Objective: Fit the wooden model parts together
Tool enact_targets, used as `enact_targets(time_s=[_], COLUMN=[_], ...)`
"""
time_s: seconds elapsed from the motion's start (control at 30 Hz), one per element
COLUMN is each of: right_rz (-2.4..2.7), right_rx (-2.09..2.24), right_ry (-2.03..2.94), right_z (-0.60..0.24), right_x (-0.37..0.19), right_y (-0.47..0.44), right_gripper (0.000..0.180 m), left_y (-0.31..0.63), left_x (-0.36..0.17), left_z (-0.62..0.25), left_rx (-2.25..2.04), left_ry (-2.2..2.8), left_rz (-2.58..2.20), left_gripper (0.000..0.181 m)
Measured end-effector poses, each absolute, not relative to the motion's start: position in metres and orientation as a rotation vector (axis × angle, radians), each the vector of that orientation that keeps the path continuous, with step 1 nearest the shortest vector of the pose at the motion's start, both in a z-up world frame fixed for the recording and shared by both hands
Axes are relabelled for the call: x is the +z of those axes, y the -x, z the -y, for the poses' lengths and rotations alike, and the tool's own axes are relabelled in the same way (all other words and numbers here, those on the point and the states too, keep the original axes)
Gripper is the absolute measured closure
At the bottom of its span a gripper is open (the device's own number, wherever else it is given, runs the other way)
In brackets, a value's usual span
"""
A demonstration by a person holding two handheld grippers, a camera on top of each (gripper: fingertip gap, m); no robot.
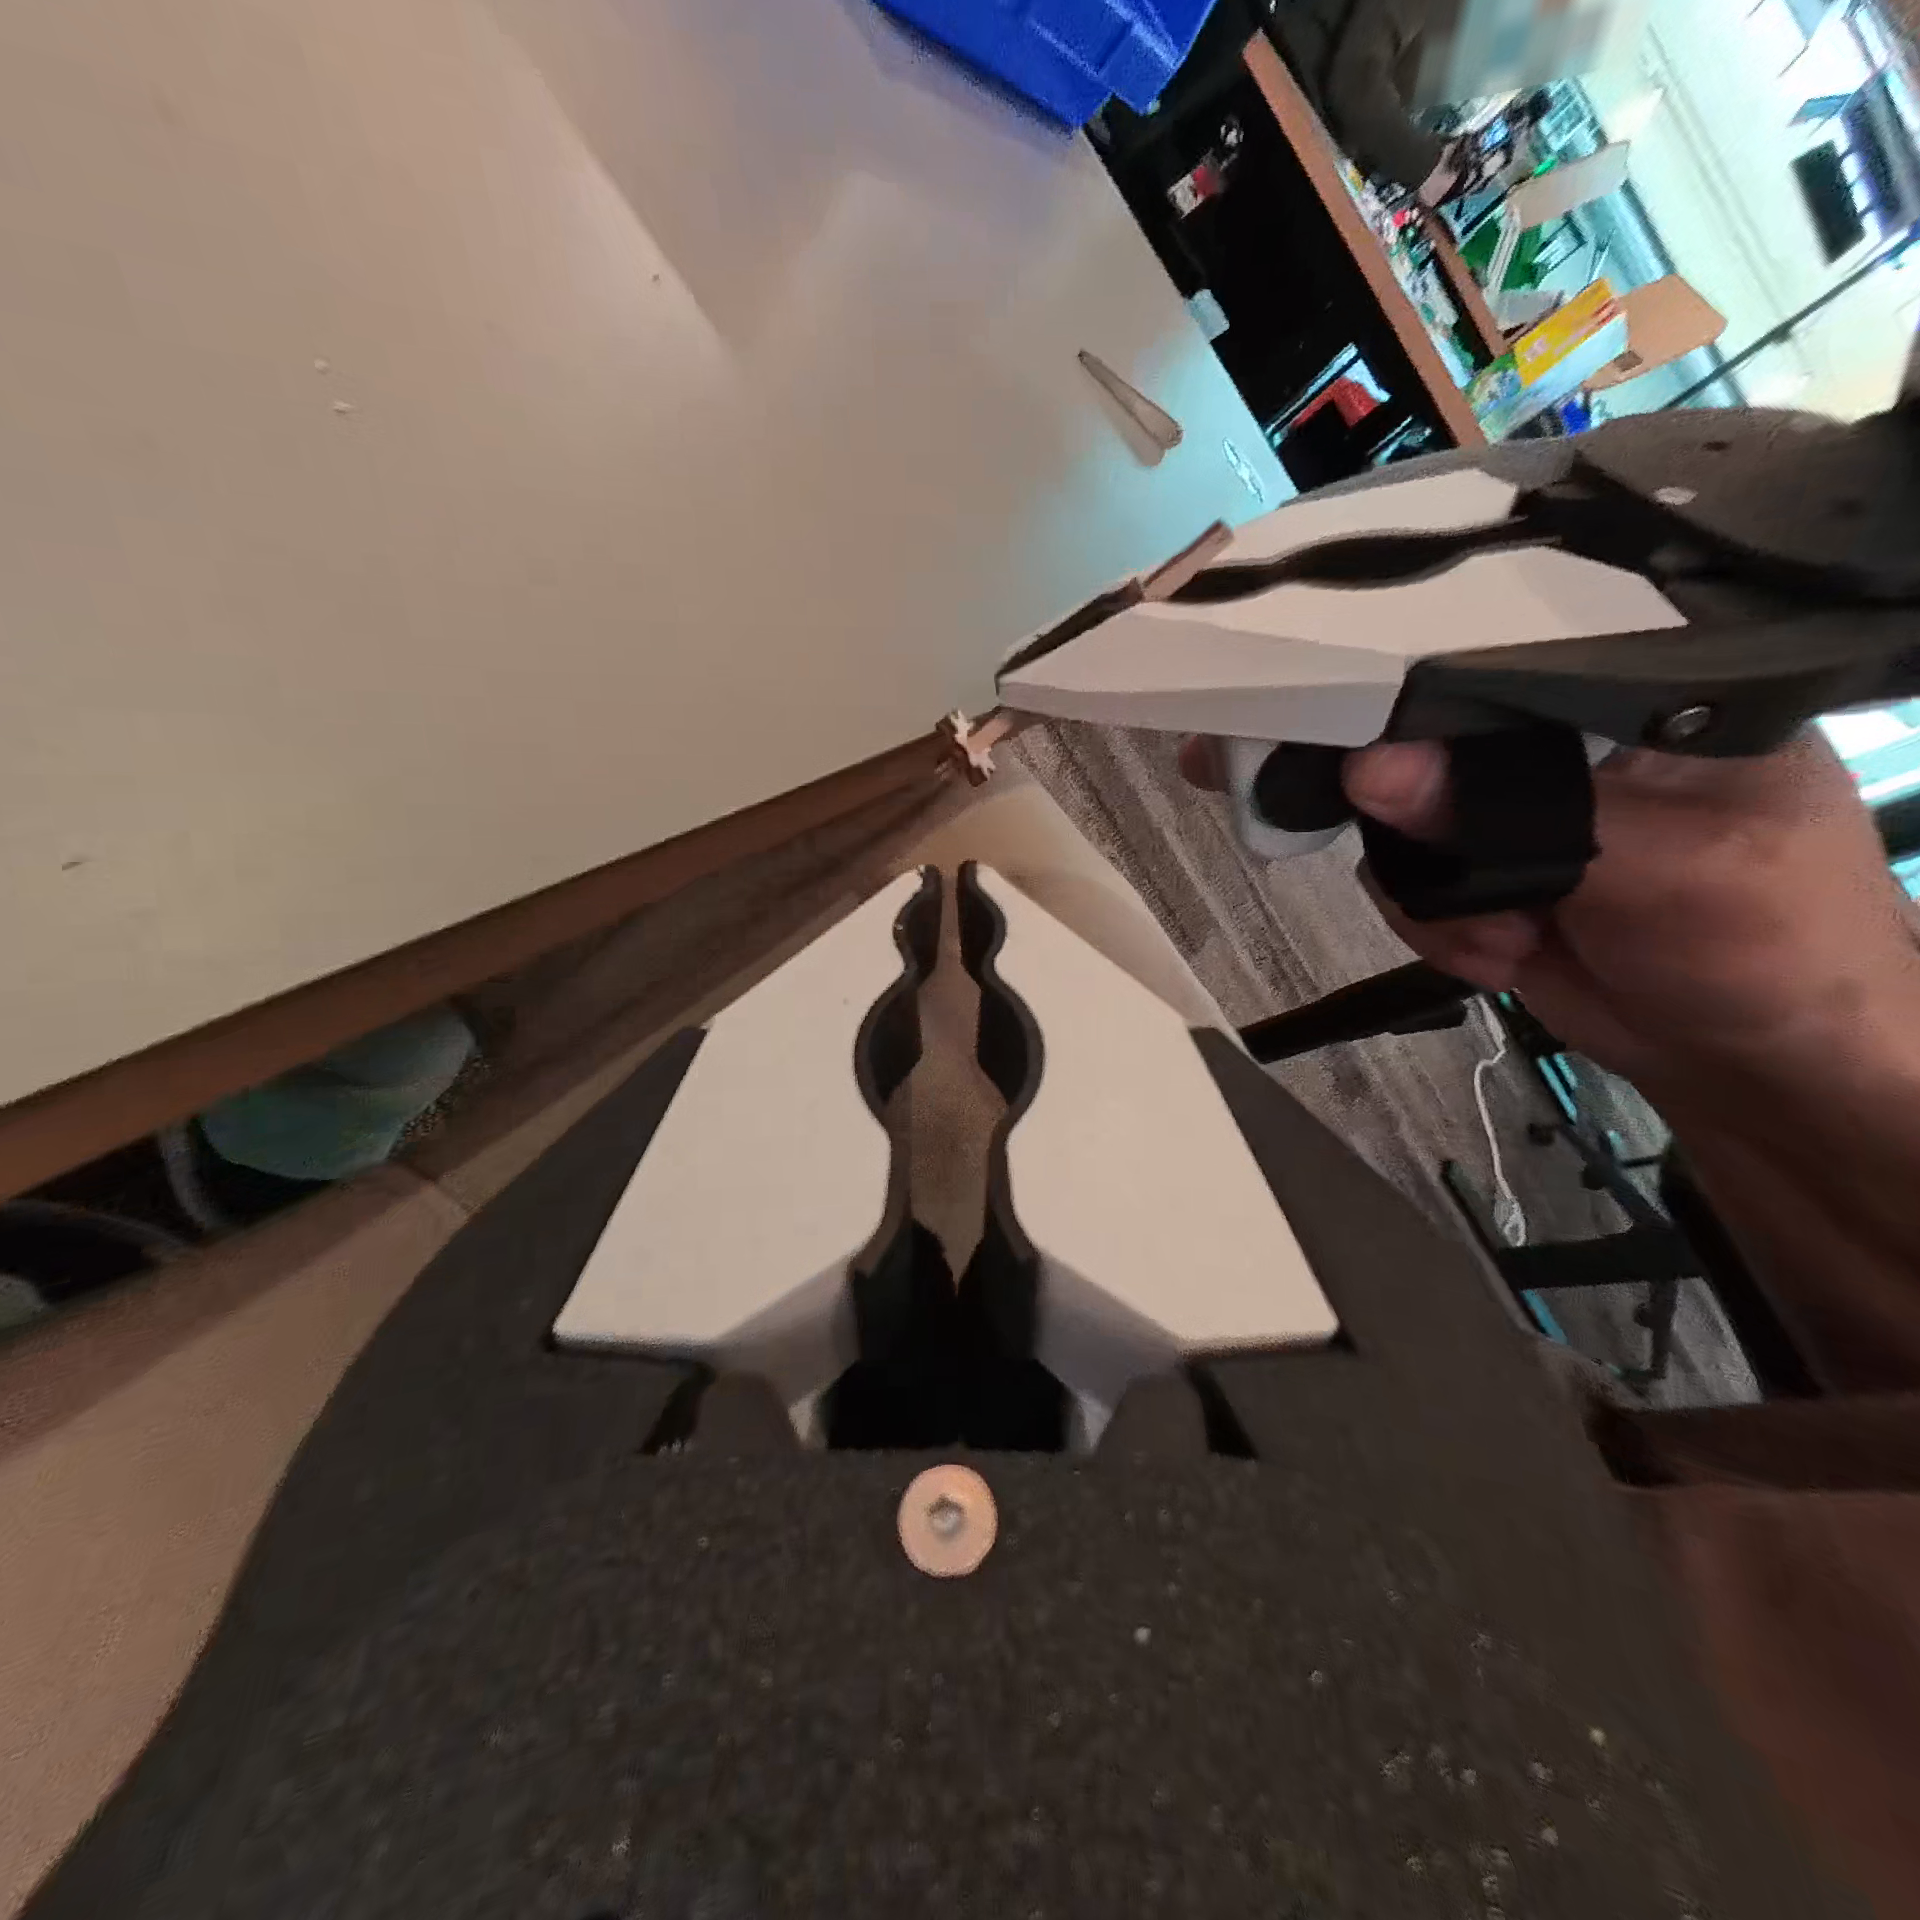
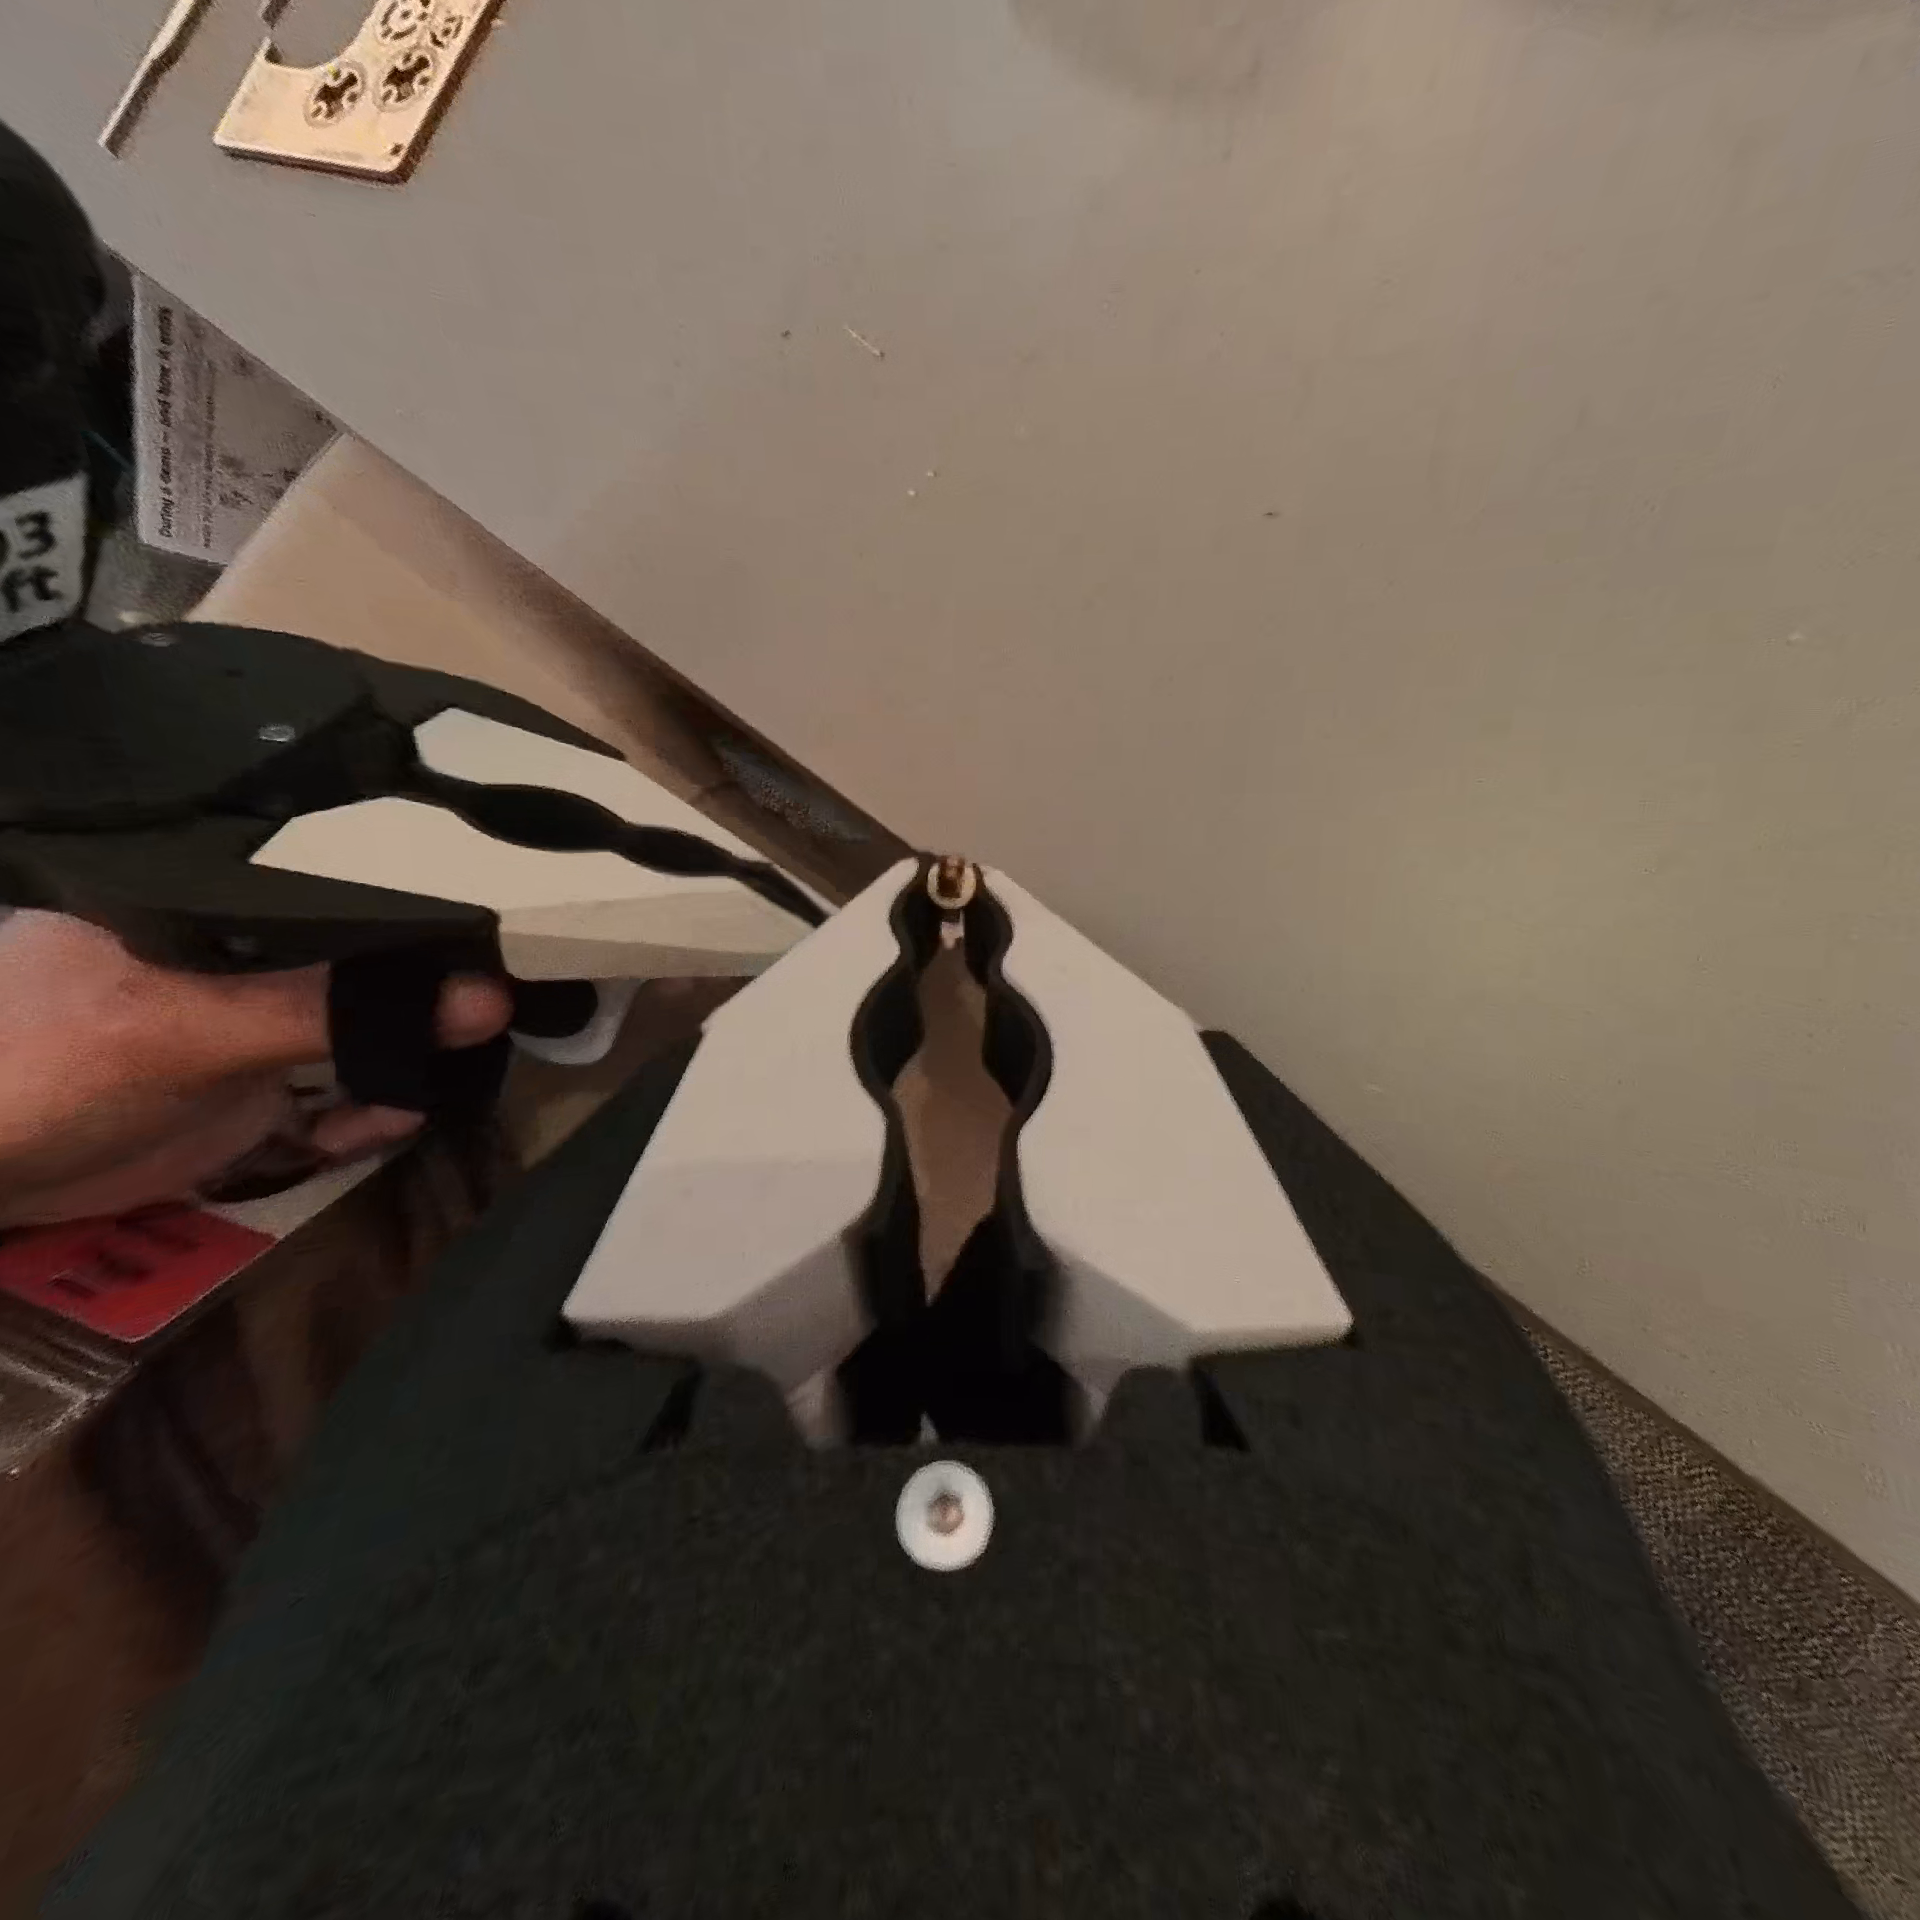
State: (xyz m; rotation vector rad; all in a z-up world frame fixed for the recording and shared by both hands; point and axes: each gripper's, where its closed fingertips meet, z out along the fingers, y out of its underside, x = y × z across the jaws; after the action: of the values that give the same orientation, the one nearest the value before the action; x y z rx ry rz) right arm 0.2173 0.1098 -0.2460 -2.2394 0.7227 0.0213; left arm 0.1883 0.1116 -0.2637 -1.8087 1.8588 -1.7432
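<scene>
Pale tabletop (image 2: 1351,520) fills both views. My right gripper (image 2: 950,883) pinches one small toothed wooden piece (image 1: 966,746) at its tips, in the air off the table's edge. My left gripper (image 1: 943,883) is nearly closed; whether it holds anything, I cannot tell. Next I need the mating part. Farther off lie one wooden wedge (image 1: 1132,410) and one cut-out sheet (image 2: 353,83).

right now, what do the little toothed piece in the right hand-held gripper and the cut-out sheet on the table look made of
Toothed piece: seems thin laser-cut plywood, going by its pale face and dark brown edges; unfinished, matte. It is pinched at the right hand-held gripper tips.

Cut-out sheet: likely the same pale plywood, with darkened edges around its gear-shaped holes.
</scene>
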Motion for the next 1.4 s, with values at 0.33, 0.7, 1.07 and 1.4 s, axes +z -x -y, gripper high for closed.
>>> enact_targets(time_s=[0.33, 0.7, 1.07, 1.4], right_rz=[-0.779, -0.814, -0.818, -0.772], right_rx=[0.055, -0.027, 0.005, -0.079], right_ry=[2.228, 2.275, 2.292, 2.331], right_z=[-0.113, -0.108, -0.108, -0.107], right_x=[-0.235, -0.239, -0.247, -0.239], right_y=[-0.213, -0.223, -0.22, -0.219], right_gripper=[0.177, 0.177, 0.177, 0.177], left_y=[-0.19, -0.186, -0.185, -0.185], left_x=[-0.255, -0.254, -0.254, -0.253], left_z=[-0.097, -0.097, -0.096, -0.096], left_rx=[-1.67, -1.642, -1.64, -1.627], left_ry=[1.633, 1.599, 1.597, 1.59], left_rz=[-1.959, -1.976, -1.977, -1.98], left_gripper=[0.181, 0.181, 0.181, 0.181])
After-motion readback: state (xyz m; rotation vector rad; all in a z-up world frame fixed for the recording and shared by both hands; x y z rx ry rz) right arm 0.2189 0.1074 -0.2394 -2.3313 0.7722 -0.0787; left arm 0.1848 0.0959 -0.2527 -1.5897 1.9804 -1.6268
